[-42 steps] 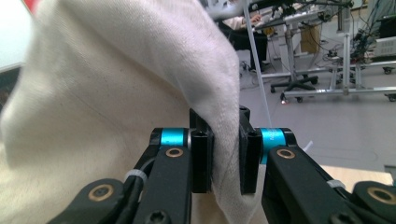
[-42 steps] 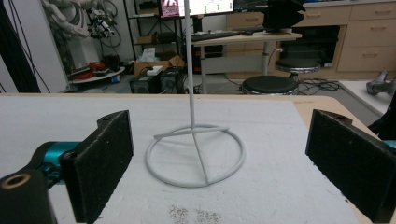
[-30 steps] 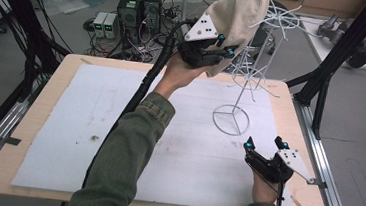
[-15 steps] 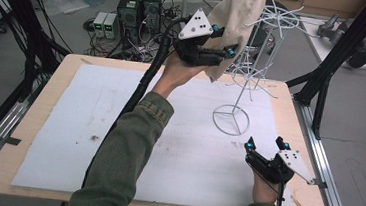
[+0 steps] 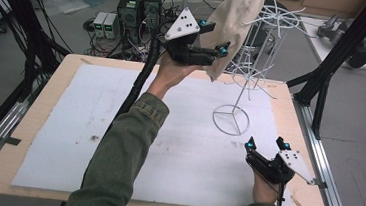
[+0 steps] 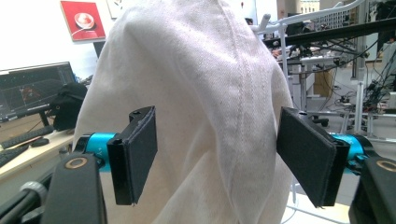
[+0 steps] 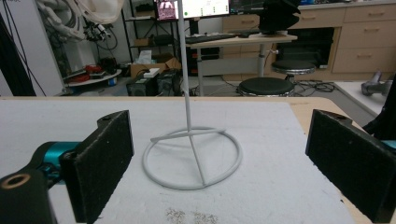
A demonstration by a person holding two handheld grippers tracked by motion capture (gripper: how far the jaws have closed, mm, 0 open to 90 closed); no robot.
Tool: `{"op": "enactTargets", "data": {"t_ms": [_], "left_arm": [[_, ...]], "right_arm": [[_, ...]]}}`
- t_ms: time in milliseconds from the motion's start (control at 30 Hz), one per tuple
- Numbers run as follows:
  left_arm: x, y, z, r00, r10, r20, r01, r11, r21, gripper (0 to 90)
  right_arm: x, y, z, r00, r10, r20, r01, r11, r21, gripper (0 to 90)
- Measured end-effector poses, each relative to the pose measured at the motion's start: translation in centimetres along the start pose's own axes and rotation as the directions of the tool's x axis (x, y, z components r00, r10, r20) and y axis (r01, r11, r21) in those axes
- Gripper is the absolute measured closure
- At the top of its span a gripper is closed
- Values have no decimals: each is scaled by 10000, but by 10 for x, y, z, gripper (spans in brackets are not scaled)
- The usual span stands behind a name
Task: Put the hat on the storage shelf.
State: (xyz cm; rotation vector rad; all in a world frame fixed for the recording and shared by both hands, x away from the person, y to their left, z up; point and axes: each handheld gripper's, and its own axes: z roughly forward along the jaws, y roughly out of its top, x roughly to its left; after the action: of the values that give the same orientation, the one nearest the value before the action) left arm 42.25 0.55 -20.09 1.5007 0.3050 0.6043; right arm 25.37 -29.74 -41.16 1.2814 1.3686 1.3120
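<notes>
We see a cream cloth cap (image 5: 235, 27) held high above the far side of the table (image 5: 44, 121), up against the top arms of a white wire stand (image 5: 254, 64). Its fabric is a plain off-white canvas with raised stitched seams running down the crown, soft and slightly creased, and its lower edge hangs loose. The left gripper (image 5: 212, 38) is lifted at the cap; in the left gripper view its fingers (image 6: 135, 158) stand apart on either side of the cloth, which bulges between them, and we cannot tell whether the pads press it. The stand's ring base (image 7: 192, 156) rests on the white mat (image 5: 67, 138) toward the right. The right gripper (image 5: 266, 145) sits low at the near right corner, its fingers (image 7: 100, 163) wide apart and holding nothing, facing the ring base.
</notes>
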Motion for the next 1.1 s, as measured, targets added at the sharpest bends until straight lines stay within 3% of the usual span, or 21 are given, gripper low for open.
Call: {"op": "enactTargets", "data": {"t_ms": [233, 533, 833, 1100], "left_arm": [[2, -2, -12, 9997, -202, 126, 206, 9994, -276, 278], [6, -13, -47, 9993, -375, 4, 374, 9976, -588, 275], [16, -38, -84, 9956, -670, -652, 627, 9958, -664, 275], [18, -56, -116, 9872, -849, -1349, 774, 9952, -596, 271]], "right_arm": [[0, 0, -1, 10000, 34, 50, -34, 10000, 11, 68], [1, 0, -2, 10000, 44, 61, -44, 10000, 51, 68], [1, 0, -1, 10000, -31, 70, 30, 10000, 59, 68], [2, -1, 0, 10000, 14, 18, -14, 9999, 100, 68]]}}
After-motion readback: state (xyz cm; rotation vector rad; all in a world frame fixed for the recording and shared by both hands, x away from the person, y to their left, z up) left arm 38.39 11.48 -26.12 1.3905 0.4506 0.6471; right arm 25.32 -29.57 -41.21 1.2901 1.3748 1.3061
